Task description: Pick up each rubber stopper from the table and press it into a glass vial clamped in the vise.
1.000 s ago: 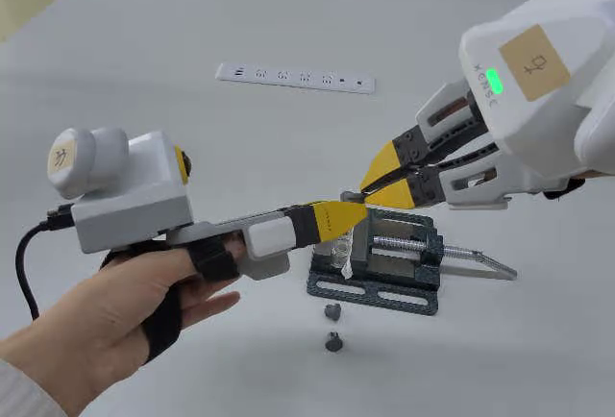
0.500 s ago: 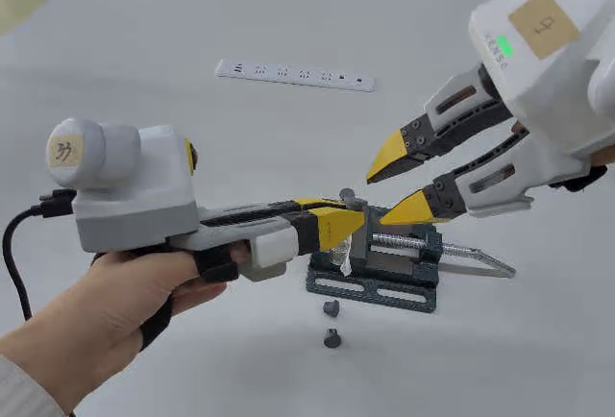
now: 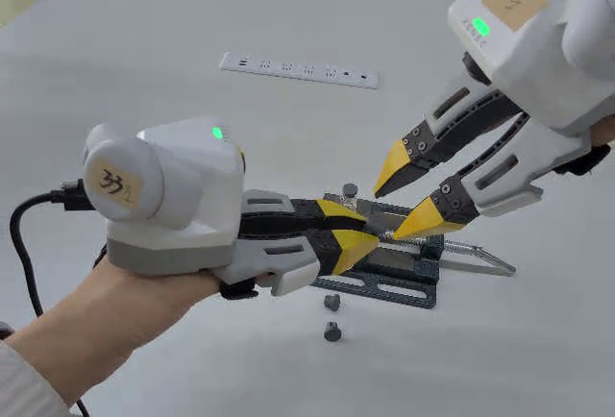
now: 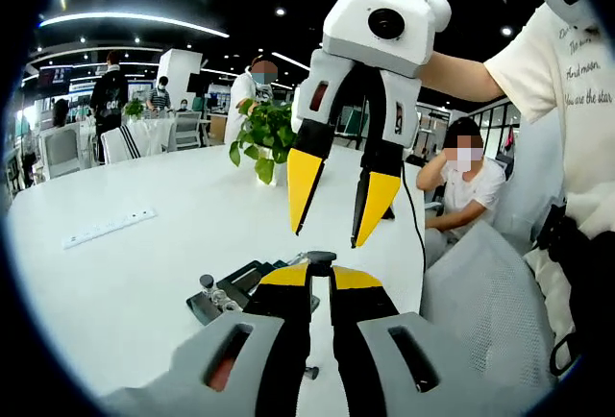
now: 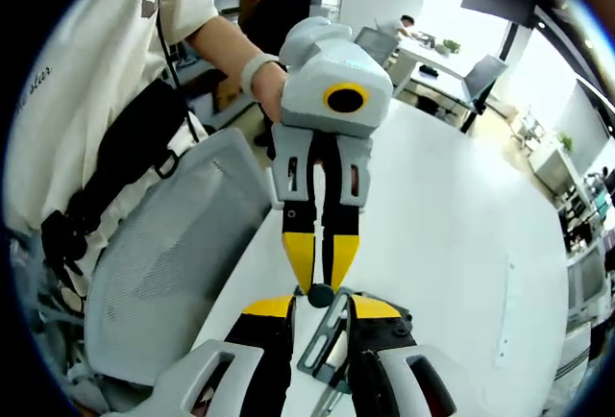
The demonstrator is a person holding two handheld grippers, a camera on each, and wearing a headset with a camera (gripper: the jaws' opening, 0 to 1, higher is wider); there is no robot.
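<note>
Right gripper (image 3: pixel 386 215) jaws gape above the vise (image 3: pixel 404 268), rubber stopper (image 3: pixel 350 189) apparently seated. Left gripper (image 3: pixel 370 228) jaws near-closed beside it, probably steadying; grasp unclear.

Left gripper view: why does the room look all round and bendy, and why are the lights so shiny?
Left gripper view: its fisheye lens curves the table edge and ceiling, and the ceiling lights glare white. Right gripper view: same bending, with a washed-out corner. Head view: the power strip looks straight, light is soft, shadows faint.
</note>
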